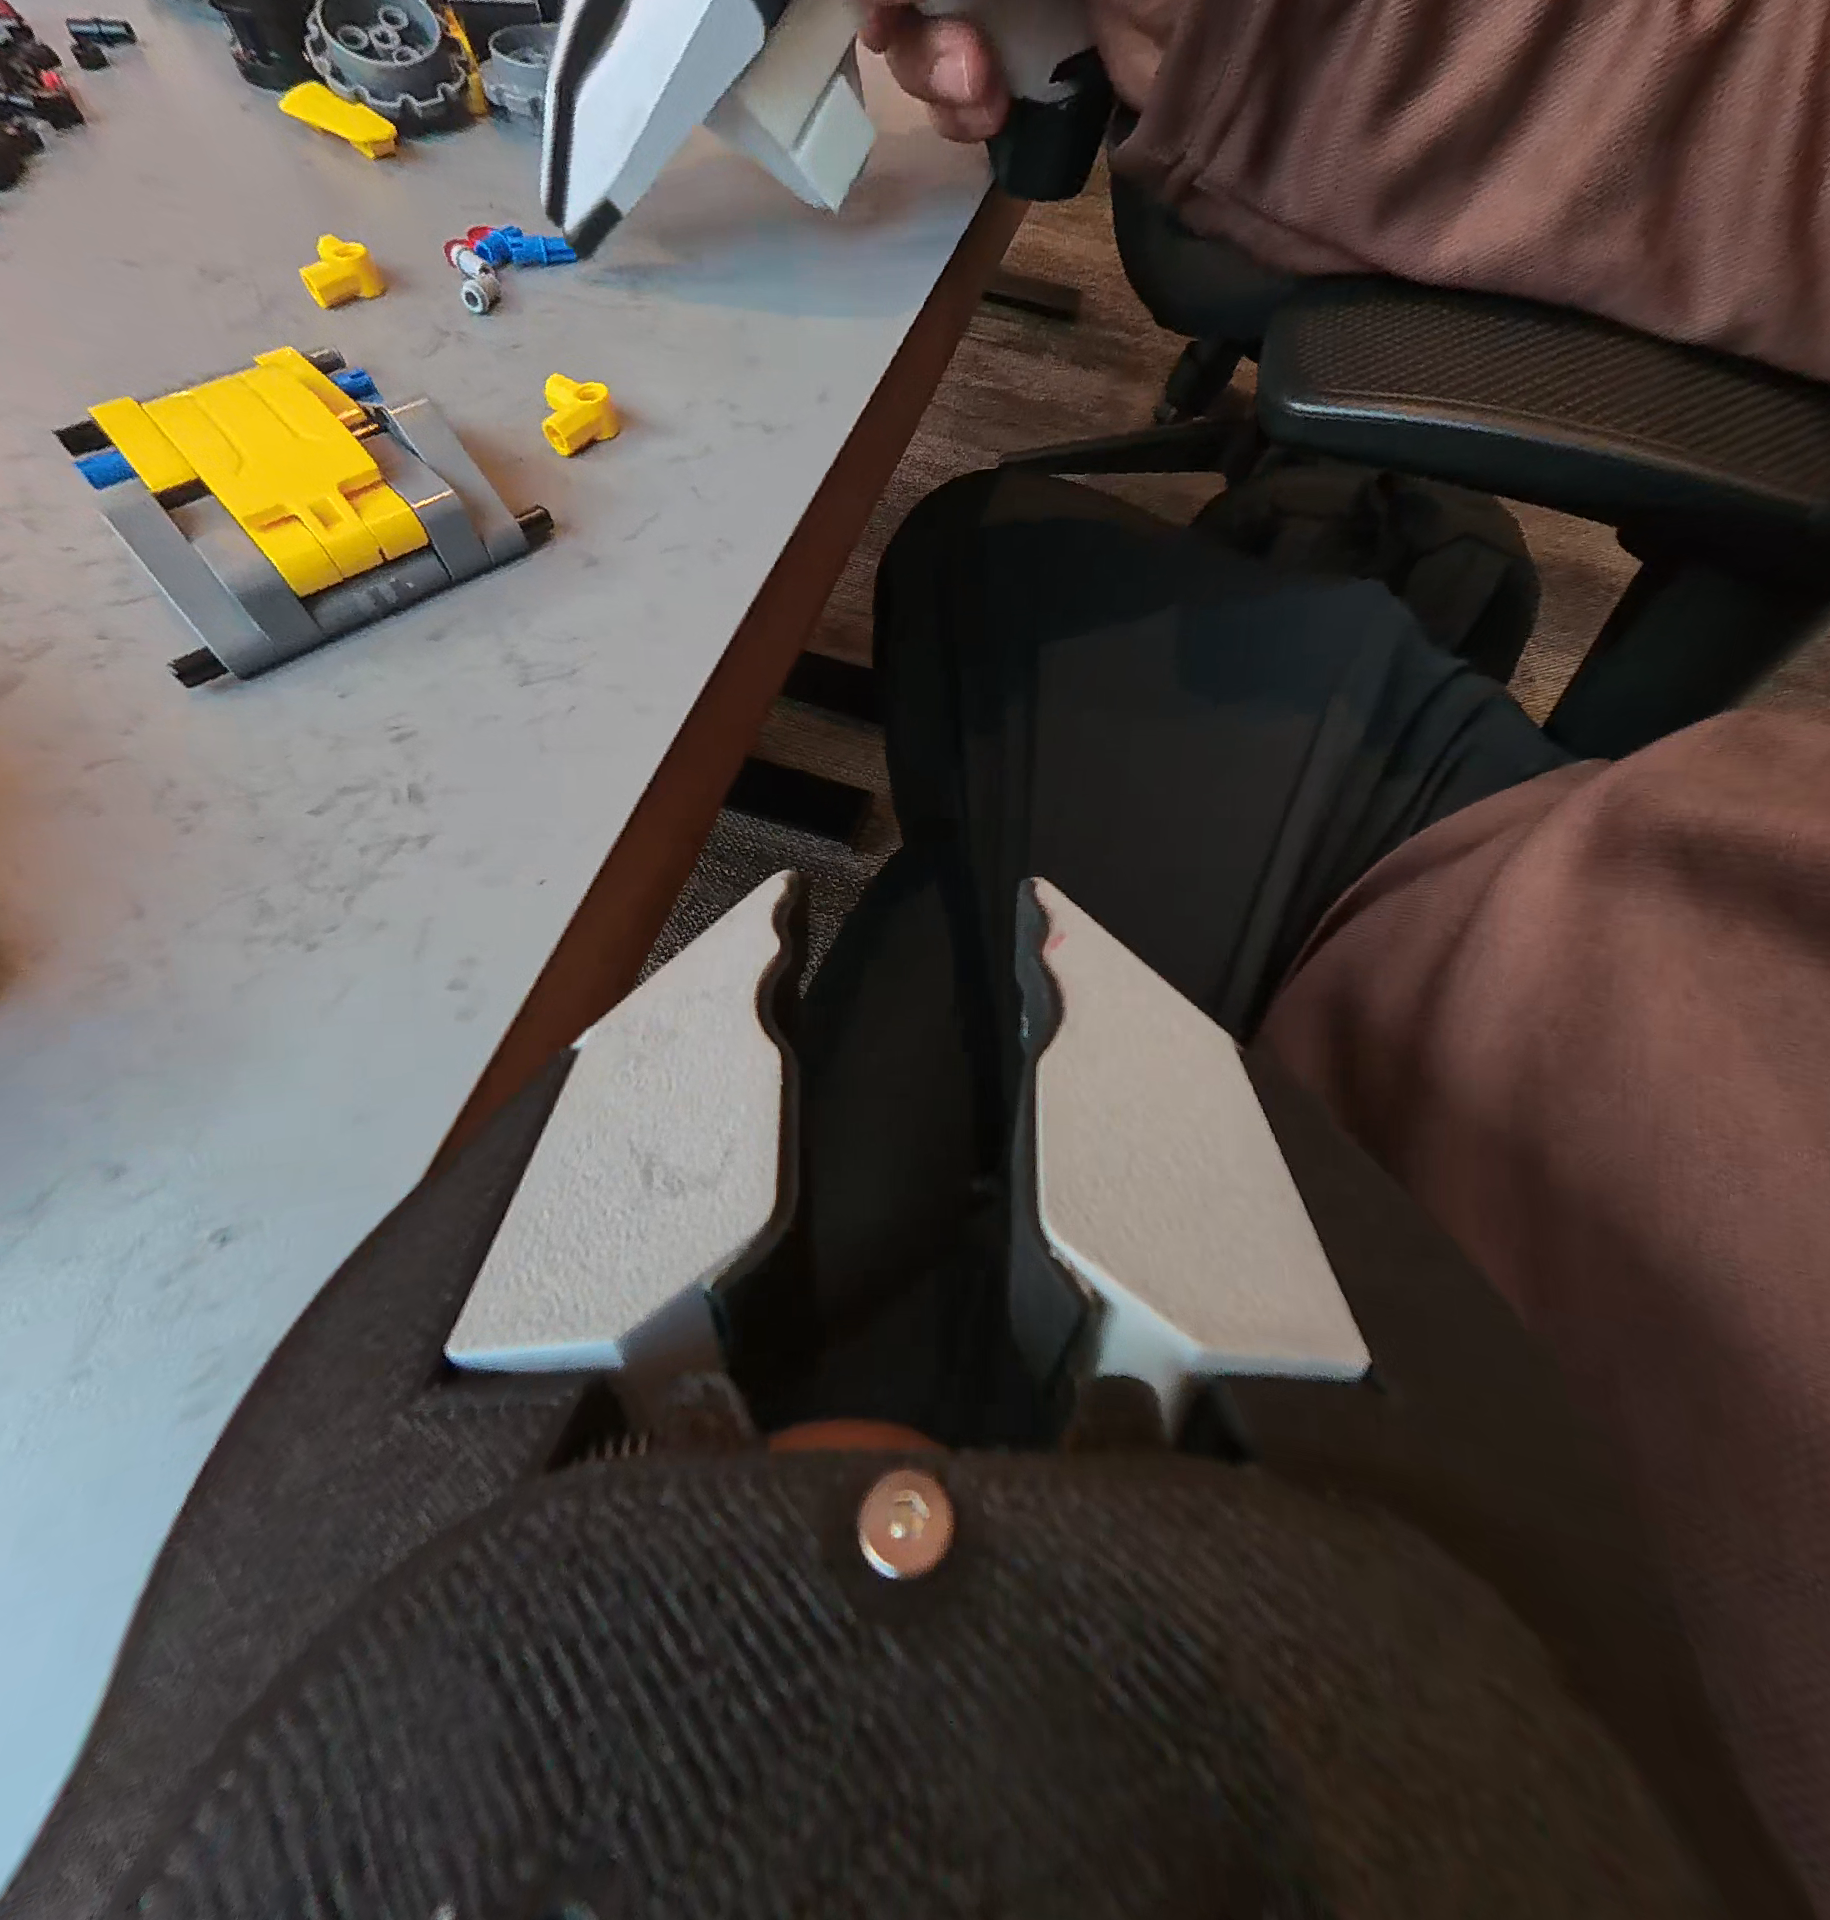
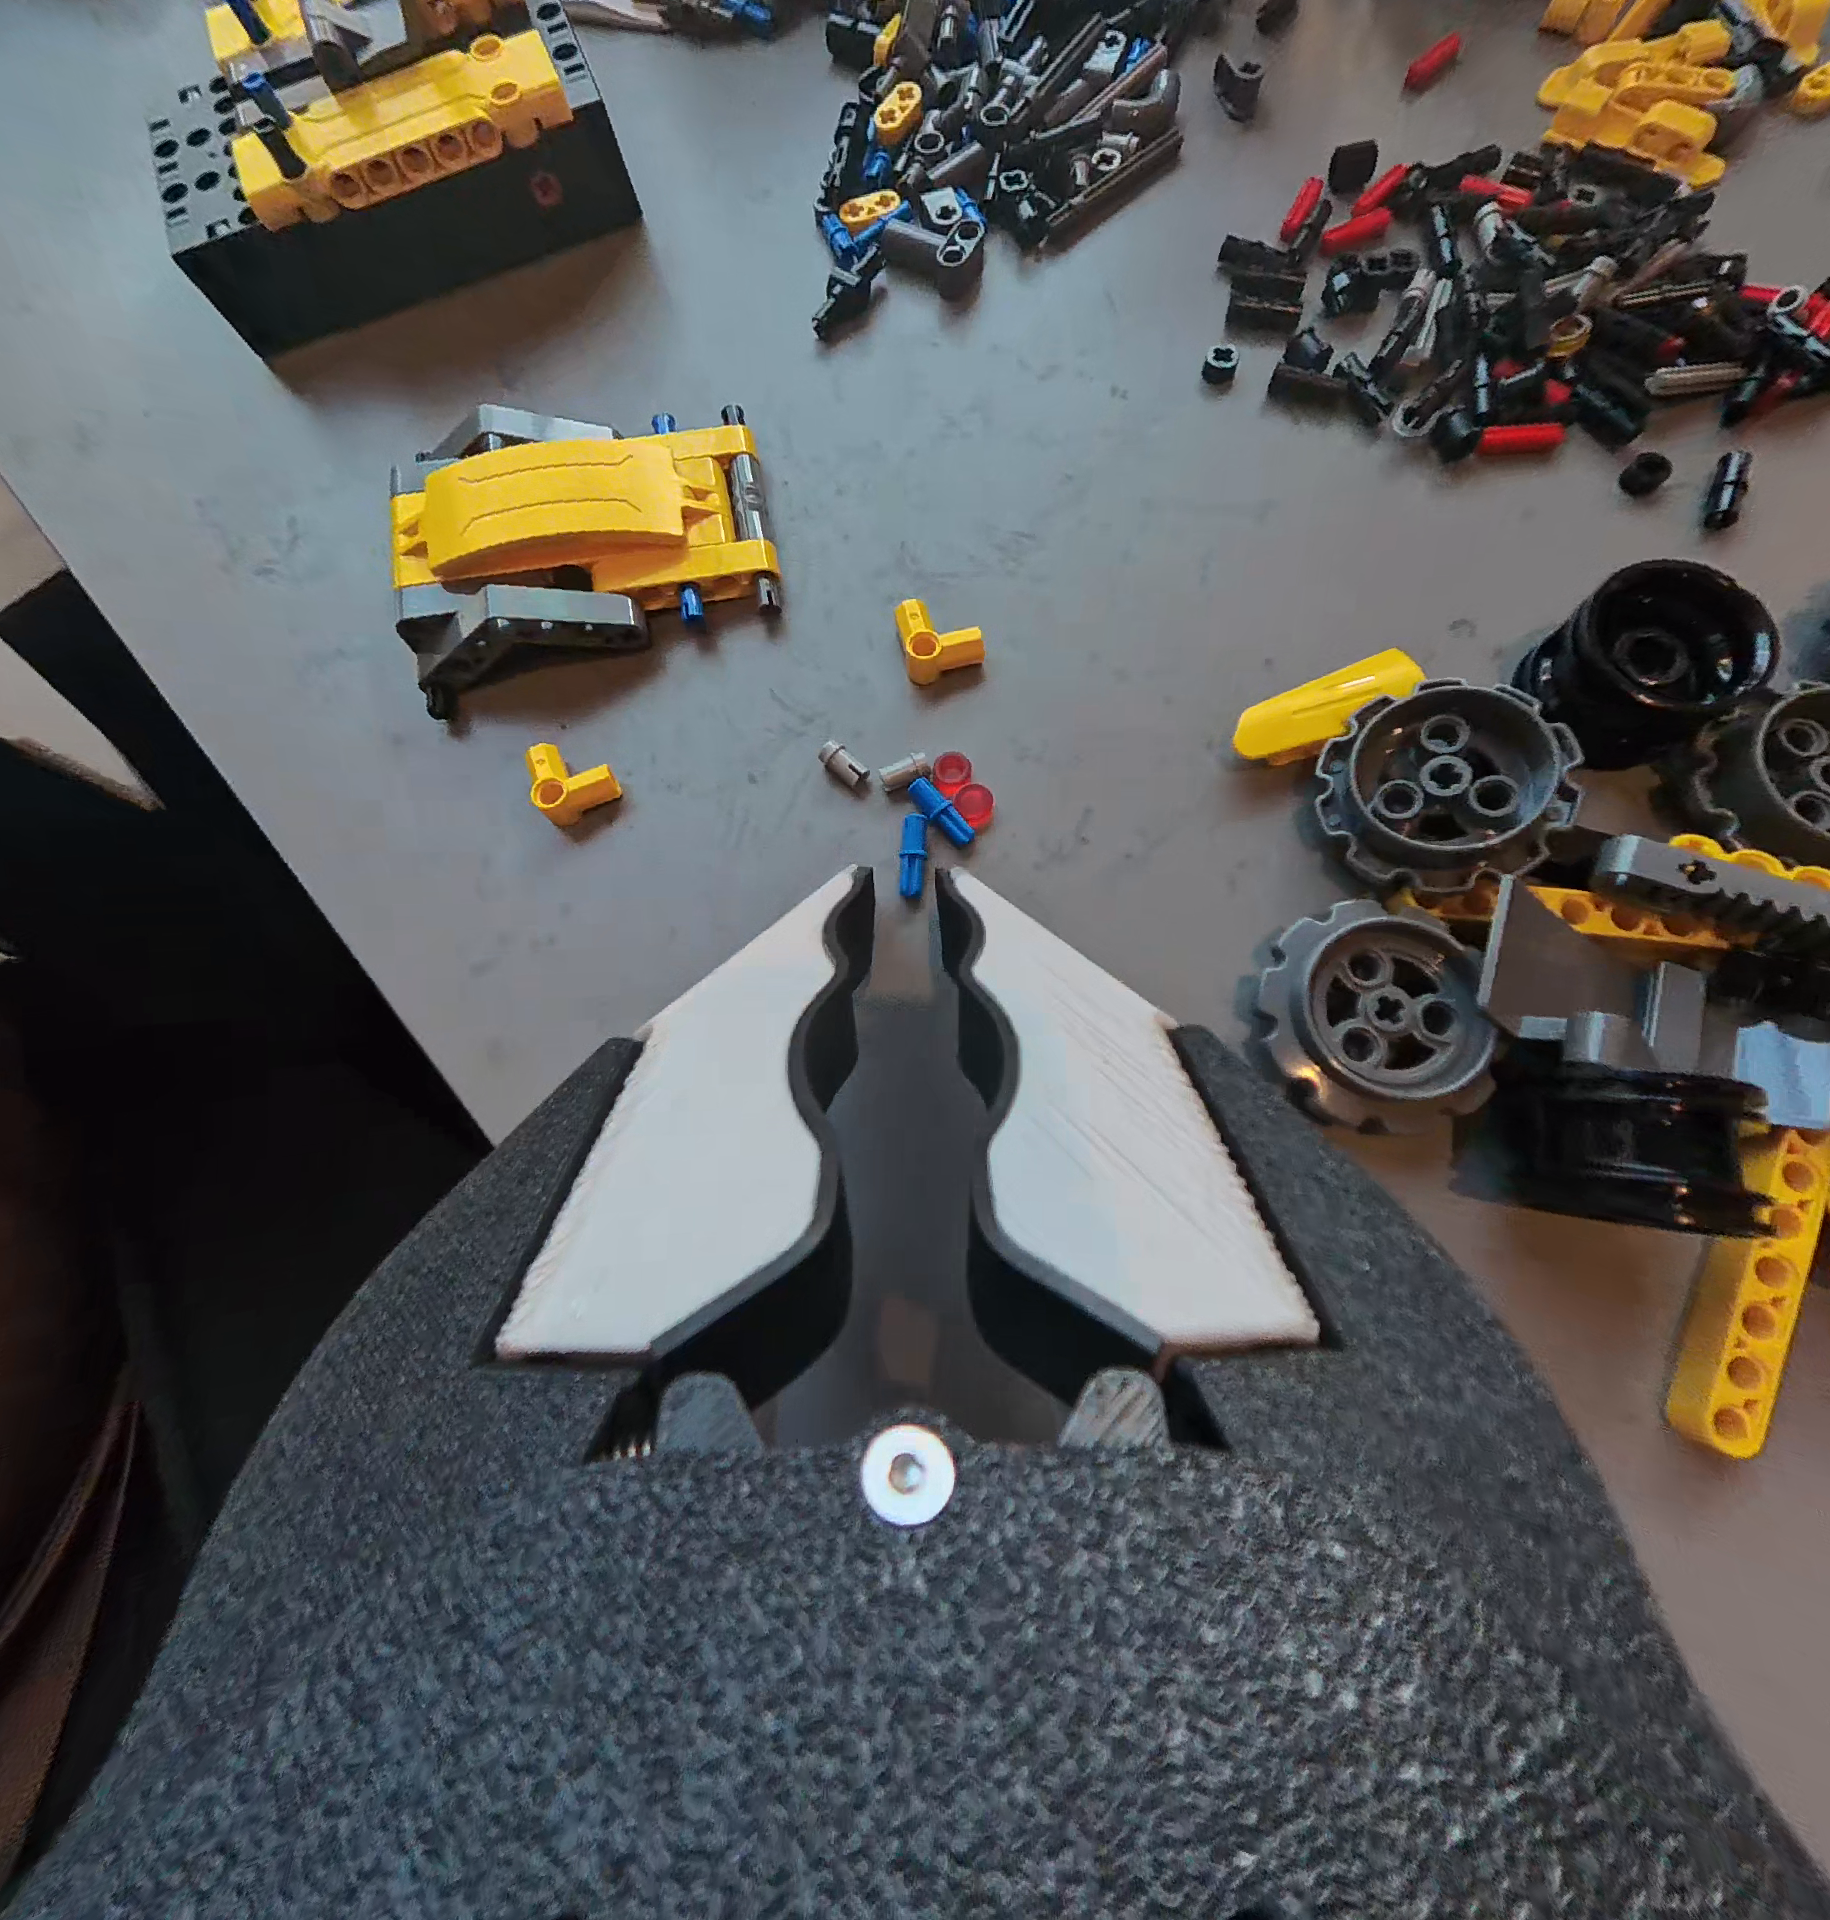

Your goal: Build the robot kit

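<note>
one blue pin (image 2: 911, 854) just ahead of right gripper (image 2: 905, 881), slightly parted

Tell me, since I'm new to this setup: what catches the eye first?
The yellow and grey toy assembly lies mid-table, left of the heaps of loose toy parts at the far side. The right tongs, slightly open, hover just short of a blue pin; the left tongs hang open off the table edge.

The left gripper (image 1: 906, 914), jaws apart and empty, hangs off the counter (image 1: 298, 935) edge over a dark trouser leg (image 1: 1150, 727), yellow-grey assembly (image 1: 287, 499) at ten o'clock, right gripper (image 1: 589, 223) at eleven.
</note>
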